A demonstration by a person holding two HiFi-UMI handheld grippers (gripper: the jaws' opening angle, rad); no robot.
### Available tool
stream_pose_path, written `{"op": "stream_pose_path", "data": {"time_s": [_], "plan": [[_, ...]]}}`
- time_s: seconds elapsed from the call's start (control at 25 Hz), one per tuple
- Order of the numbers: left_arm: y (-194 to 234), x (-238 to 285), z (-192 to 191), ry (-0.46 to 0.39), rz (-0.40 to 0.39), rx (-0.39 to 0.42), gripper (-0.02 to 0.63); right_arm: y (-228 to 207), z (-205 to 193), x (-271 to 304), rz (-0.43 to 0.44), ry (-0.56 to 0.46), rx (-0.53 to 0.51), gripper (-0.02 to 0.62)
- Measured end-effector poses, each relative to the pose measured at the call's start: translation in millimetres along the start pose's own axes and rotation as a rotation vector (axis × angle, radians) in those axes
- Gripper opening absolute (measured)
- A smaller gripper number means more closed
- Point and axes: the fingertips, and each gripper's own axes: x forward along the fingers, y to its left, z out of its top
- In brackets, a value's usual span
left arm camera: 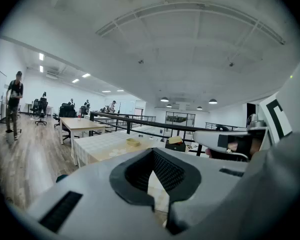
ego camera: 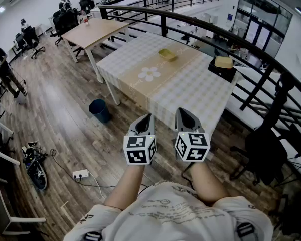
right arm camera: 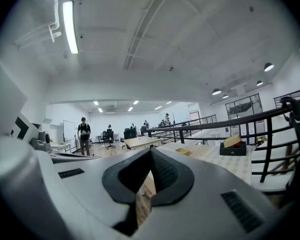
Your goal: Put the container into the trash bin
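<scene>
A shallow yellow container [ego camera: 167, 54] lies on the far side of a table with a checked cloth [ego camera: 190, 92]; it also shows small in the left gripper view [left arm camera: 133, 142] and the right gripper view [right arm camera: 182, 151]. A black box with a tan lid [ego camera: 222, 67] stands at the table's right edge. On the floor left of the table is a blue bin [ego camera: 99, 110]. My left gripper [ego camera: 145, 118] and right gripper [ego camera: 183, 112] hang side by side before the table's near edge, well short of the container. Both are shut and hold nothing.
A black railing [ego camera: 200, 26] curves behind and to the right of the table. A wooden table [ego camera: 93, 31] stands further back left, with office chairs and people beyond. A black chair [ego camera: 263, 154] is at the right. A power strip and cables [ego camera: 80, 173] lie on the wooden floor.
</scene>
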Motion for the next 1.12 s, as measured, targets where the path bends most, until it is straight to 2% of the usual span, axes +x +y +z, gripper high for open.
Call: {"op": "stream_pose_path", "data": {"time_s": [0.76,1.12], "plan": [[69,-10,1,-0.014,-0.008,0.002,0.006,52,-15,40,-0.008,-0.002,0.016,0.003],[98,25,-7,0.008,-0.004,0.0,0.006,48,-24,89,0.003,0.01,0.01,0.003]]}}
